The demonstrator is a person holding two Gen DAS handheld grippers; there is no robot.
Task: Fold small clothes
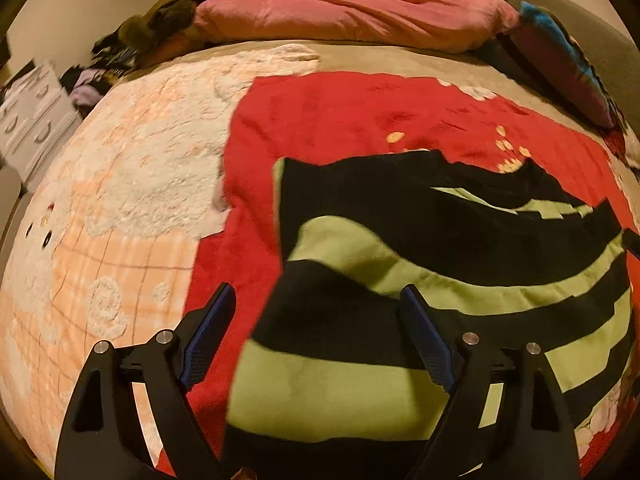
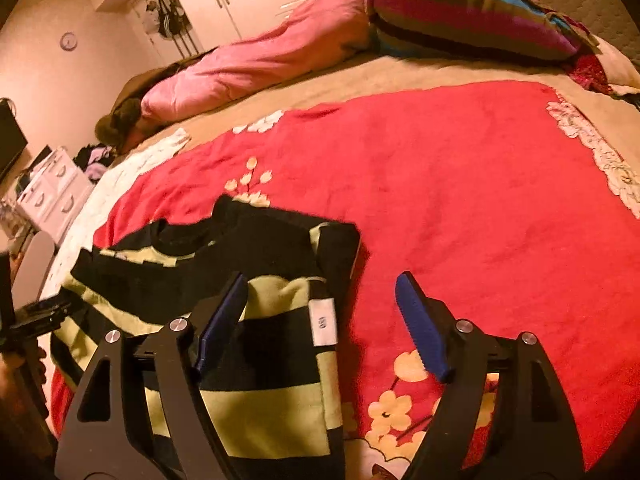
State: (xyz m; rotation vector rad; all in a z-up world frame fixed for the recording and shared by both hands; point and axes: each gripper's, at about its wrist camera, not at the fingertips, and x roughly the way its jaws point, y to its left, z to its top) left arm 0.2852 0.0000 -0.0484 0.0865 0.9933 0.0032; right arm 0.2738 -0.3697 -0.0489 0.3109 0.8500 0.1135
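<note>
A black and lime-green striped garment [image 1: 420, 264] lies partly folded on a red flowered blanket [image 1: 340, 120] on the bed. My left gripper [image 1: 318, 296] is open and empty, just above the garment's near left edge. In the right wrist view the garment [image 2: 256, 360] lies low at the left, with a white label [image 2: 323, 322] on its right edge. My right gripper [image 2: 322, 286] is open and empty over that right edge, with its left finger above the cloth. The left gripper [image 2: 36, 320] shows at that view's left edge.
A pink duvet [image 1: 352, 16] lies across the far side of the bed. A striped cushion [image 2: 460, 12] sits at the far right. A peach and white blanket [image 1: 112, 200] covers the bed's left part. White drawers [image 1: 28, 120] stand beside the bed on the left.
</note>
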